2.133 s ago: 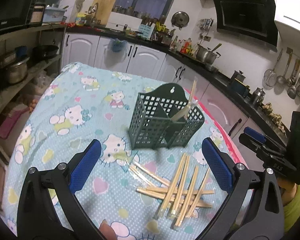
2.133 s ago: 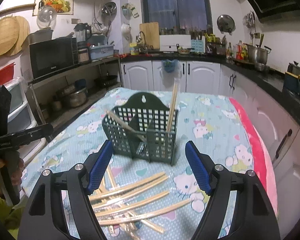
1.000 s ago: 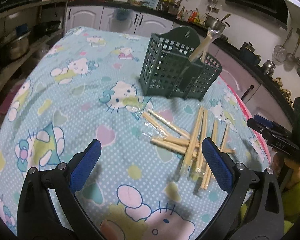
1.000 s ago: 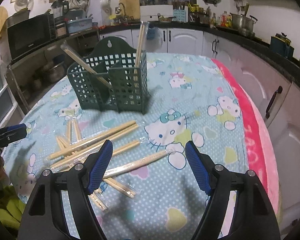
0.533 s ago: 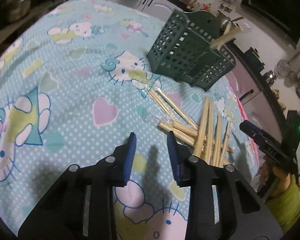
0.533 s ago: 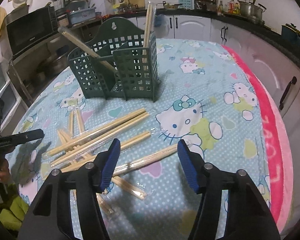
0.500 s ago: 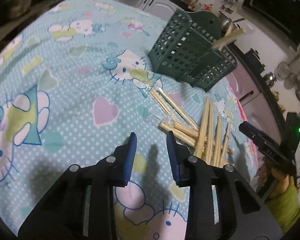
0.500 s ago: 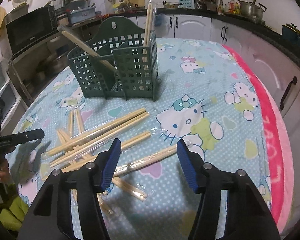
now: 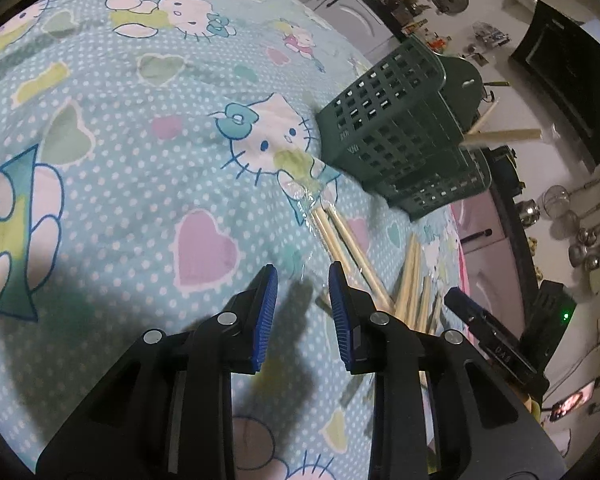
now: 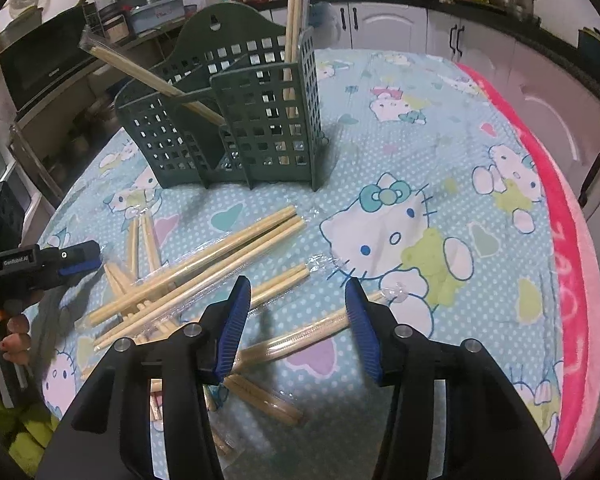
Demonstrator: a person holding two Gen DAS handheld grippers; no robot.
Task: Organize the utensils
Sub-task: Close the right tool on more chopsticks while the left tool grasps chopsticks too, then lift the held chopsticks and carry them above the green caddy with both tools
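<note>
A dark green slotted utensil holder (image 9: 392,136) (image 10: 236,120) stands on the cloth. It holds an upright pair of chopsticks (image 10: 296,12) and a slanted wrapped pair (image 10: 152,76). Several wrapped chopsticks (image 10: 204,268) (image 9: 412,276) lie scattered in front of it. My left gripper (image 9: 302,276) hangs low over the cloth, its jaws closing and narrow, with only cloth between them. One wrapped pair (image 9: 340,236) lies just past its right finger. My right gripper (image 10: 296,292) is closing over a wrapped pair (image 10: 300,336) that lies between its fingers, pads apart from it.
A blue cartoon-cat tablecloth (image 10: 460,160) covers the table, with a pink border (image 10: 572,280) at the right edge. White kitchen cabinets (image 10: 388,24) and a cluttered counter stand behind. A person's hand (image 10: 8,328) holds the left gripper at the table's left side.
Both grippers have sunk toward the table and their jaws have narrowed, the left from wide to a small gap. The left gripper has also rolled, tilting the view.
</note>
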